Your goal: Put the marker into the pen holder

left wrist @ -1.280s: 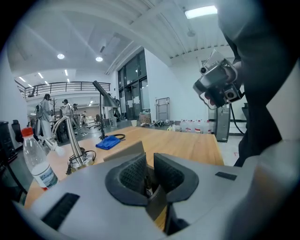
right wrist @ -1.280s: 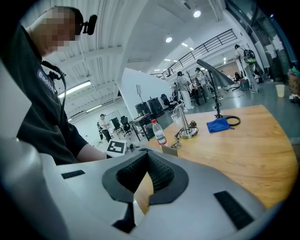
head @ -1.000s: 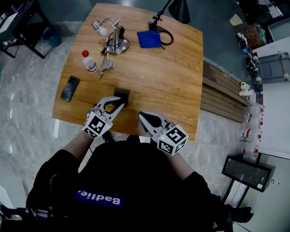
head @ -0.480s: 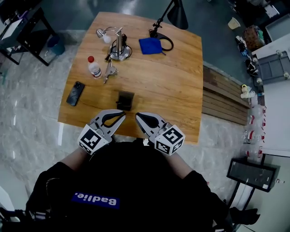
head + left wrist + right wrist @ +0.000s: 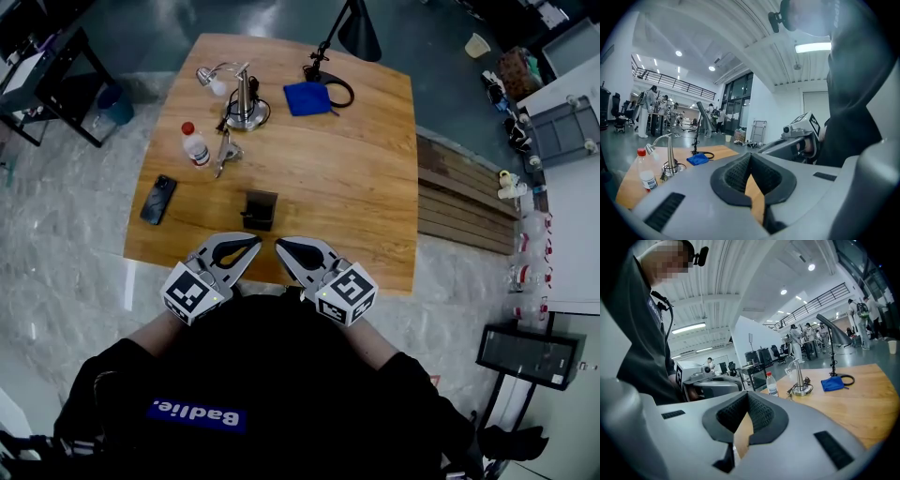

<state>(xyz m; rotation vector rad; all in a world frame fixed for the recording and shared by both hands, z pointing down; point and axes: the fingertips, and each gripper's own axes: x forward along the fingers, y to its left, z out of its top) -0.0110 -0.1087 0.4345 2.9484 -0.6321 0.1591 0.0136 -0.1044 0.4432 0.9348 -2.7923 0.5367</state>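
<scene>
Your pen holder (image 5: 260, 208) sits on the table (image 5: 366, 187), its contents hidden from view; your left gripper (image 5: 250, 246) and right gripper (image 5: 281, 247) hover at the near edge, both closed and empty.

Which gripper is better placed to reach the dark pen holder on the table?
Probably left, narrowly. The left gripper lies directly before the pen holder; the right gripper lies slightly aside. Both are shut, empty.
</scene>
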